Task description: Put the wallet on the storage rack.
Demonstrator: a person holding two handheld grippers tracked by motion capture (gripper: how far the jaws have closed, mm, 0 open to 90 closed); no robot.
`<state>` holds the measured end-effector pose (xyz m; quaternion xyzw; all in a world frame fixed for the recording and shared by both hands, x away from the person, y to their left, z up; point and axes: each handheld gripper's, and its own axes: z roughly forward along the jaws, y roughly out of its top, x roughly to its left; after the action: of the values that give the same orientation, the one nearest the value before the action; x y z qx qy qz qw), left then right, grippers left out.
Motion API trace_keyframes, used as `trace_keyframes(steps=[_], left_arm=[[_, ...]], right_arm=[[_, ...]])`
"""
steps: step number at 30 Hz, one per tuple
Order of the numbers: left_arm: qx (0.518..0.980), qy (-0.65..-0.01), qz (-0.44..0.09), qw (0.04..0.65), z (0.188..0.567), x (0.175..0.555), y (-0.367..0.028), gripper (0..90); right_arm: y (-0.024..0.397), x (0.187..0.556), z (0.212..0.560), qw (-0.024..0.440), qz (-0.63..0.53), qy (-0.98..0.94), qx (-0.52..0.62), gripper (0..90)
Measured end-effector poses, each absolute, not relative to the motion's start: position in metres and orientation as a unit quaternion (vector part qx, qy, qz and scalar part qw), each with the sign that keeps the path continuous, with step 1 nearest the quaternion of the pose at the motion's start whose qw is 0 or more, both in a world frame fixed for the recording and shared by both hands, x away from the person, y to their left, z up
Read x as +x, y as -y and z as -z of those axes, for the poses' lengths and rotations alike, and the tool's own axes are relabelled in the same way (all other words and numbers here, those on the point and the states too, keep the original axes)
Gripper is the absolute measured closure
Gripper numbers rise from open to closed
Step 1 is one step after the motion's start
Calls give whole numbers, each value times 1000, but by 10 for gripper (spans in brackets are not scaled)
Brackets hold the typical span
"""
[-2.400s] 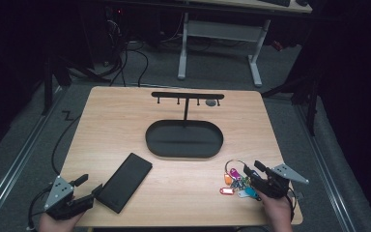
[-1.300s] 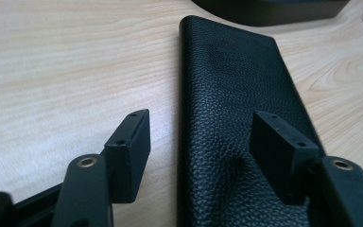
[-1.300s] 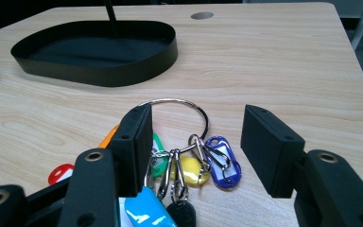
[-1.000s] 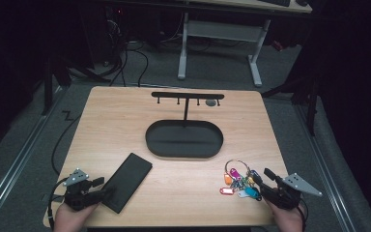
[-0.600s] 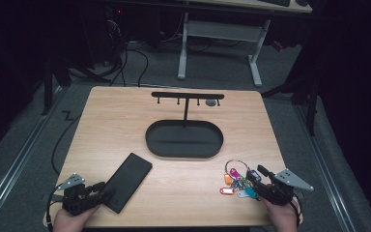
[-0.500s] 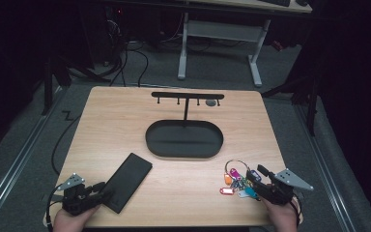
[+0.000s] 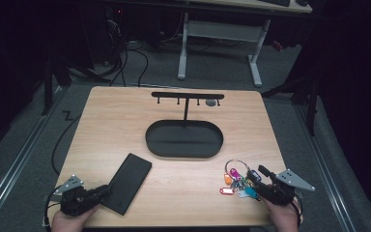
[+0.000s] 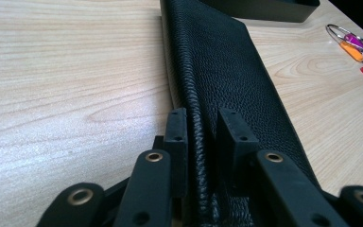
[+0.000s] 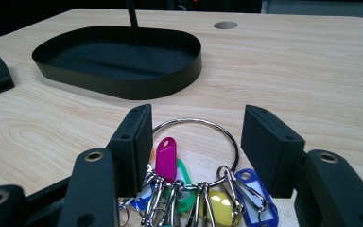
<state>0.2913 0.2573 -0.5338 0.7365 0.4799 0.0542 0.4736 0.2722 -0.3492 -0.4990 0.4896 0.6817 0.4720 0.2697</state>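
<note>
Near the tabletop's [image 7: 125, 111] front-left corner, my left claw [image 8: 202, 130] has just been closing and now pinches the black leather wallet's [image 7: 127, 182] near edge. My right claw [image 9: 196, 137] stays spread around the key ring [image 9: 196, 137], apparently without touching, near the front-right corner.

Black wallet [image 7: 127, 182] (pebbled grain), multicoloured key tags [image 7: 237, 181].
</note>
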Motion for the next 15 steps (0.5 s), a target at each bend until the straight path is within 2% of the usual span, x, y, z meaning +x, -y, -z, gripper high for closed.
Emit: trace_keyframes(steps=[4,15], left_arm=[[735,-475,-63,480,530,290,-257,776],[734,-452,-133,489,508,281,-253,798]], right_arm=[[350,272,499,272,-472,-683,487,445],[352,270,499,272,-473,-680,490,446]])
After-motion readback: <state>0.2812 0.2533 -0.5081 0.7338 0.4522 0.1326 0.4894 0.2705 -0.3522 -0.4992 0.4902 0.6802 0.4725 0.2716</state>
